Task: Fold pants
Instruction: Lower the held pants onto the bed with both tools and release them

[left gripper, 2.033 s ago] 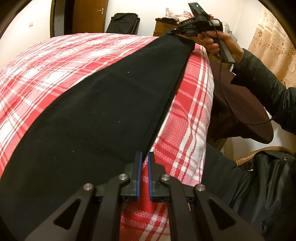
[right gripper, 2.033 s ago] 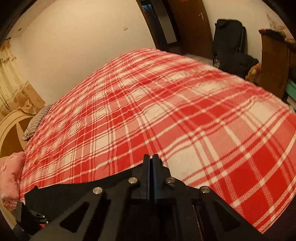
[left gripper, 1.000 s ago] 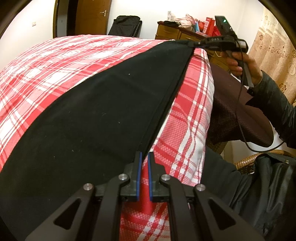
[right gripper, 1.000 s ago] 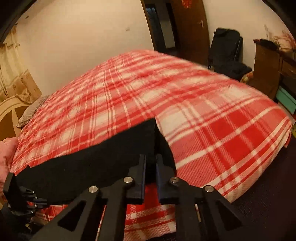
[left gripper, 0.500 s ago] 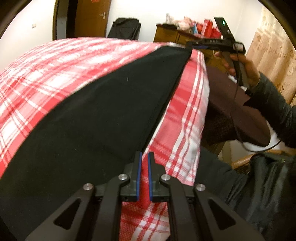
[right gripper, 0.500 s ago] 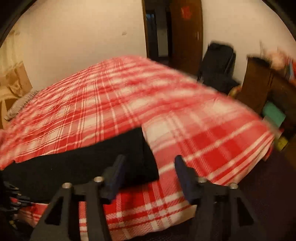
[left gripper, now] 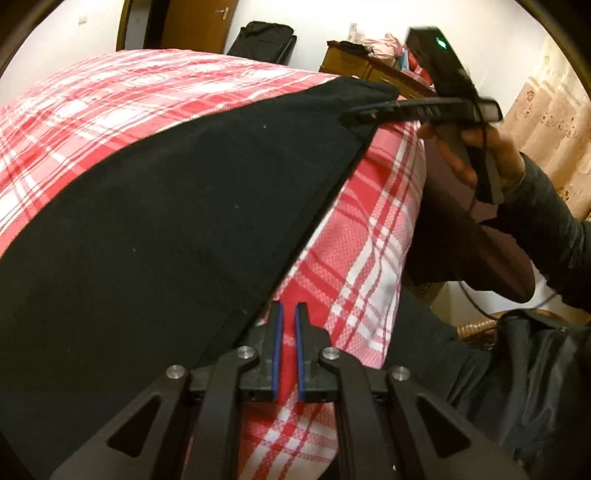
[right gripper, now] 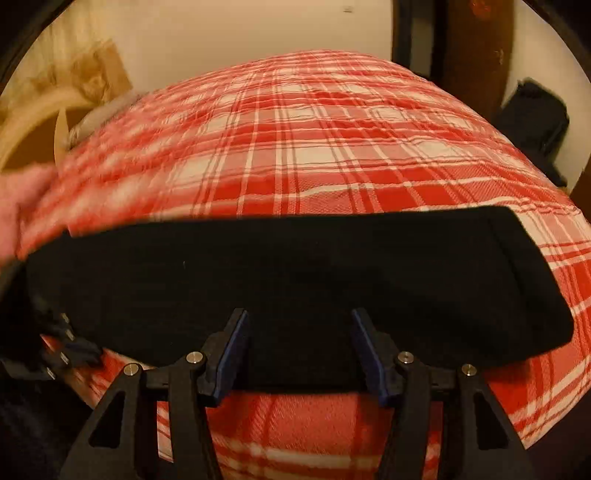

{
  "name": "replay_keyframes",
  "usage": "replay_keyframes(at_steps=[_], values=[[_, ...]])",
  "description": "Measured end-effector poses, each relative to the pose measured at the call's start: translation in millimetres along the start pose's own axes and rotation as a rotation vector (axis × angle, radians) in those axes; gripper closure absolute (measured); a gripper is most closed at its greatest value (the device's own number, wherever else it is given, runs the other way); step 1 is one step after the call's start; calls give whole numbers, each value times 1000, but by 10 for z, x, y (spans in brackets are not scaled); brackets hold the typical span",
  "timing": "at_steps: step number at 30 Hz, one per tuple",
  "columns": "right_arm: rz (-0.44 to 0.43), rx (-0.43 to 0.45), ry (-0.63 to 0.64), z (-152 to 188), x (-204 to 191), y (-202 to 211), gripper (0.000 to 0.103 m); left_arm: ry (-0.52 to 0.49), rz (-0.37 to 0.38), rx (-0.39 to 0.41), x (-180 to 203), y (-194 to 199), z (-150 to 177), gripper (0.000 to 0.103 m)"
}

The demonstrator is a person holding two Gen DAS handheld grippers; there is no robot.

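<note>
The black pants (right gripper: 295,288) are lying flat as one long band along the near edge of the bed, on the red-and-white plaid bedspread (right gripper: 295,140), with one squared-off end reaching toward the right in the right wrist view. The right gripper (right gripper: 301,349) is hanging just over the near edge of the pants with its blue-padded fingers (right gripper: 232,347) standing well apart; dark cloth is showing in the gap between them, but the pads are not pressing on it. Seen from the left wrist camera, that same tool (left gripper: 360,114) is sitting at the far corner of the pants, and the person's hand (left gripper: 476,155), in a dark sleeve (left gripper: 554,221), is wrapping around its handle. The left gripper (left gripper: 287,314) is resting at the near end, right beside the slanting edge of the pants, with its two fingers drawn close together and only a thin strip of red plaid showing in the slot; whether it is pinching the bedspread I cannot tell. Behind the bed a wooden dresser (left gripper: 369,68) is standing against the wall, a black bag (left gripper: 266,40) is leaning beside a wooden door (left gripper: 195,26), and a patterned curtain (left gripper: 546,129) is hanging at the right.
</note>
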State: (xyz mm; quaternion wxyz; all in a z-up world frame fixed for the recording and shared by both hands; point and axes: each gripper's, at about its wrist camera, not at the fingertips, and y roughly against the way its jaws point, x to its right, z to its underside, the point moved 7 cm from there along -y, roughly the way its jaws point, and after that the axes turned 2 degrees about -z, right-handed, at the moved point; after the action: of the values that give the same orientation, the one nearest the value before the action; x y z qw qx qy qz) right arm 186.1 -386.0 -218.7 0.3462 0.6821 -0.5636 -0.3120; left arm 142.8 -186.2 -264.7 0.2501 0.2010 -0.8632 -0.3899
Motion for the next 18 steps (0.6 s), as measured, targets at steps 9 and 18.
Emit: replay_keyframes(at_steps=[9,18], values=[[-148,36,112,-205,-749,174,45,11,-78,101,-114,418,-63,94],[-164,-159,296,305,-1319,-344,44,164,-166,84,-646,619,339,93]])
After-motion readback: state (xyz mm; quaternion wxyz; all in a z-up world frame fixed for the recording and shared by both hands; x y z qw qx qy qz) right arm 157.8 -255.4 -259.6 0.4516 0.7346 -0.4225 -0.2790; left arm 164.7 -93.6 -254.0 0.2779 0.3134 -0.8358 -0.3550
